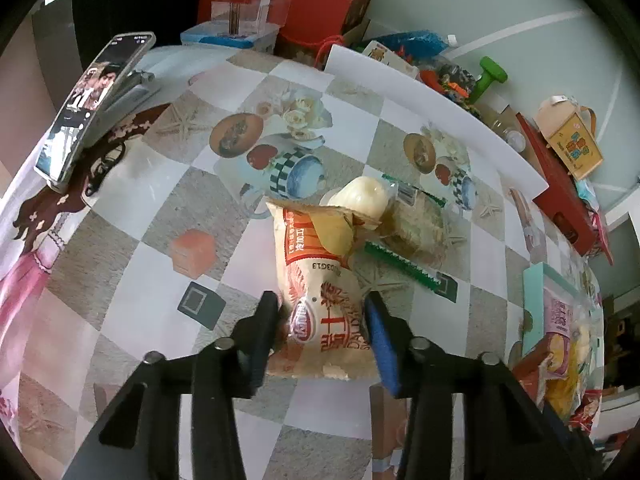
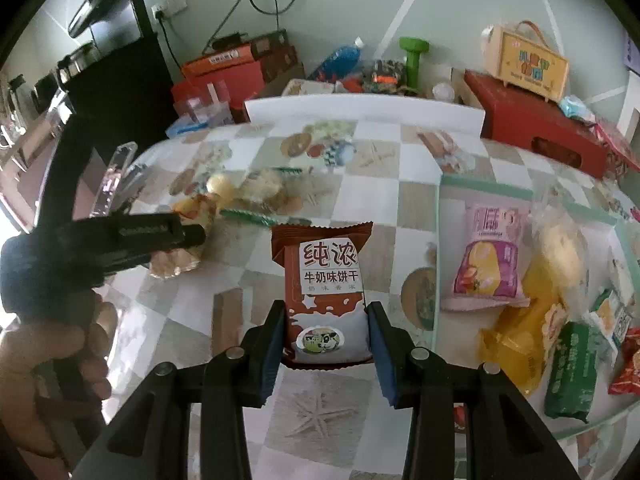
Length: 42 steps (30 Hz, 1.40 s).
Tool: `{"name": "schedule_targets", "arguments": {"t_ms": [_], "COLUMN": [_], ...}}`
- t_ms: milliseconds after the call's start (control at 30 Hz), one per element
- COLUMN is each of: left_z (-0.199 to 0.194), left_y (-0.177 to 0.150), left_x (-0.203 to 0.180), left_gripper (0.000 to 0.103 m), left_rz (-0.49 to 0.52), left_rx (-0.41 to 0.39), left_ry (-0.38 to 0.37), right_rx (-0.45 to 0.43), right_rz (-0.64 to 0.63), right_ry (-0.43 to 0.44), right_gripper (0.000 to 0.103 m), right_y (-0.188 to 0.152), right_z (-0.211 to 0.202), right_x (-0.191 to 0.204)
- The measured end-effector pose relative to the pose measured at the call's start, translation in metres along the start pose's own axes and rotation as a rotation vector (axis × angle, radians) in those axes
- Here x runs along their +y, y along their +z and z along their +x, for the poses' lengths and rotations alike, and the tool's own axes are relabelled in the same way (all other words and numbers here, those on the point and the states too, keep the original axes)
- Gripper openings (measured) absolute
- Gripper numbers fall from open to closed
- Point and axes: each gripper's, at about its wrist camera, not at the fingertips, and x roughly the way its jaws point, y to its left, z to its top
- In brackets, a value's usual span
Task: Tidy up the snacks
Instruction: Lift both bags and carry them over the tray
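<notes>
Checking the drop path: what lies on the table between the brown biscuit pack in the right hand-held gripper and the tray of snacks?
Only bare tablecloth separates the biscuit pack from the tray, seen in the right wrist view.

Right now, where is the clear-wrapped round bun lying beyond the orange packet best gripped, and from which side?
Grip the clear-wrapped round bun across its rounded middle, coming from above. It lies flat on the table, with the orange packet against its near side and a green-edged packet to its right, so side approaches look crowded.
</notes>
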Motion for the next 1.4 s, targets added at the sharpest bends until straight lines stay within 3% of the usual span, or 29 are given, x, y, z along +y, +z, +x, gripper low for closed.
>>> {"name": "schedule_targets", "arguments": {"t_ms": [400, 700, 1067, 1400], "left_z": [-0.043, -0.072, -0.087, -0.082], "left_y": [0.002, -0.003, -0.023, -0.067], "left_x": [-0.019, -0.051, -0.120, -0.204], "left_gripper": [0.041, 0.041, 0.041, 0.041], "left_rz": [0.035, 0.098, 0.253, 0.471], "left_rx": [-0.107, -0.169, -0.178, -0.127], "left_ry": [-0.036, -0.097, -0.224, -0.349], "right_rx": [-0.101, -0.159, -0.245, -0.246], "right_rz": [0.049, 0.134, 0.357, 0.505], "right_ry": [0.010, -0.039, -0.229, -0.329], "right_gripper": [0.043, 0.043, 0.043, 0.043], "right_y": [0.012, 0.018, 0.008, -0.016], "right_z": [-0.035, -0.059, -0.109, -0.133], "right_x": [-0.014, -0.051, -0.155, -0.221]}}
